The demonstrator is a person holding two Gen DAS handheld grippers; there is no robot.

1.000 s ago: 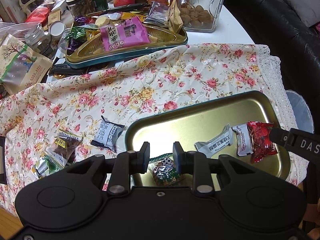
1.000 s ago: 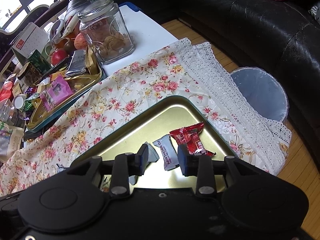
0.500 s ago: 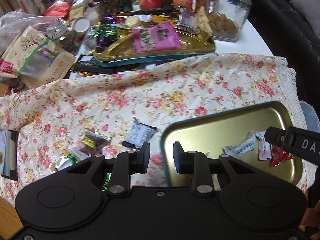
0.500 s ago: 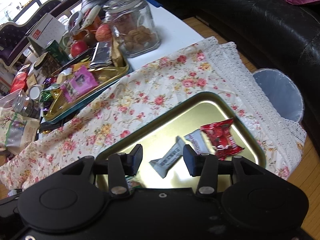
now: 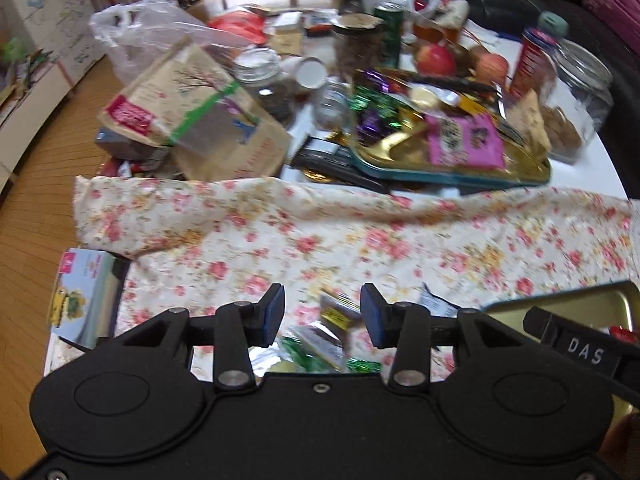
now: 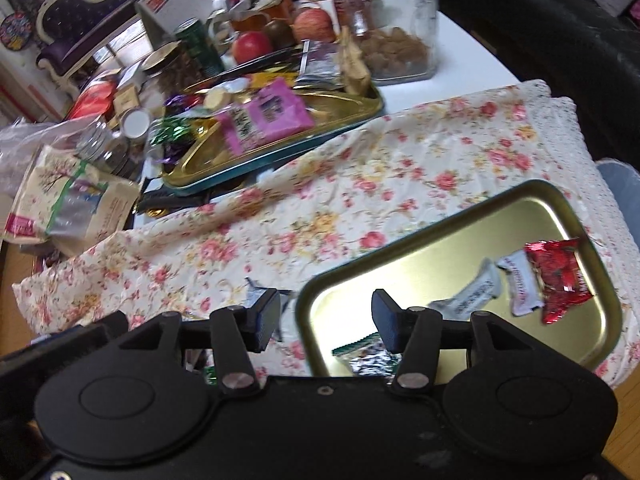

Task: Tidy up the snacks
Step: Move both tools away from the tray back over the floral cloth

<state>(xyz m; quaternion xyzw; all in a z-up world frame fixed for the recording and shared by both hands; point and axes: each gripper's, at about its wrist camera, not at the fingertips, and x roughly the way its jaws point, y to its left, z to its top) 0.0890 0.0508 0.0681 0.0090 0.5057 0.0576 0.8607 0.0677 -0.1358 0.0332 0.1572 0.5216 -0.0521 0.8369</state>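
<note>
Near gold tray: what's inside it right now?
The near gold tray holds a red packet, two white wrapped sweets and a green-silver sweet, partly hidden behind the right hand-held gripper.

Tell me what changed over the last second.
The left hand-held gripper let go of the green-and-silver candy, which now lies in the near gold tray. It then swung left off the tray and opened over the loose candies on the floral cloth. The right hand-held gripper also opened wider. The three other wrapped snacks in the tray stayed put.
</note>
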